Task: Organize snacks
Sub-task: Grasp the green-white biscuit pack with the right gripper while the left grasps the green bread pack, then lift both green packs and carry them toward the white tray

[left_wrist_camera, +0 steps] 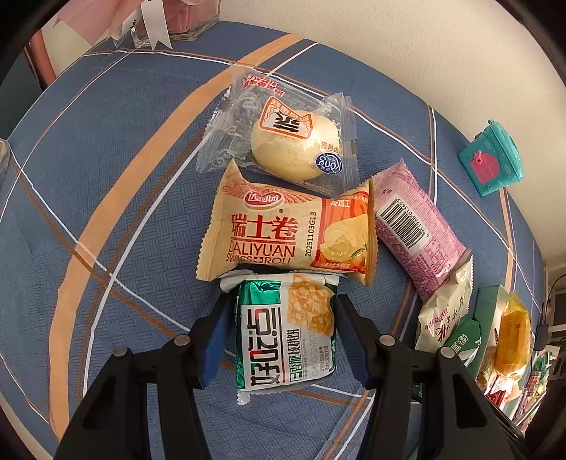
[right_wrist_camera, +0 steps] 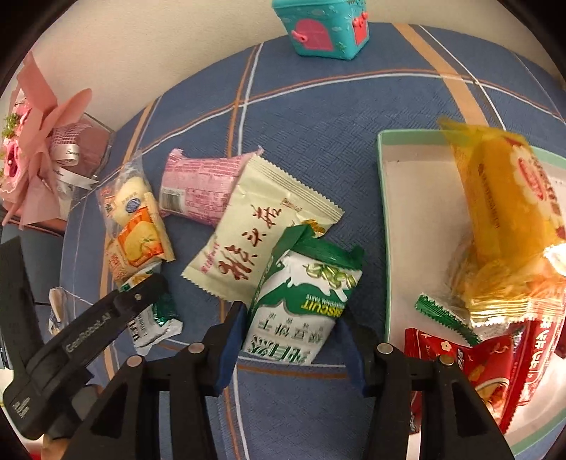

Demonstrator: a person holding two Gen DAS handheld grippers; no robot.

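The left gripper (left_wrist_camera: 284,329) clamps a green-and-white walnut cake packet (left_wrist_camera: 286,336) just above the blue checked tablecloth (left_wrist_camera: 106,177). The right gripper (right_wrist_camera: 290,332) grasps a green biscuit packet (right_wrist_camera: 300,300) beside the white tray (right_wrist_camera: 383,212) holding yellow and red snacks. Beyond the left gripper lie the Swiss roll packet (left_wrist_camera: 283,230), the clear bun packet (left_wrist_camera: 283,138) and the pink packet (left_wrist_camera: 417,226). A teal box (right_wrist_camera: 323,30) stands at the table's far edge.

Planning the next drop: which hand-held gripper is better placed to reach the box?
Right. Its hand-held gripper grips the biscuit pack beside the box; the left is farther away.
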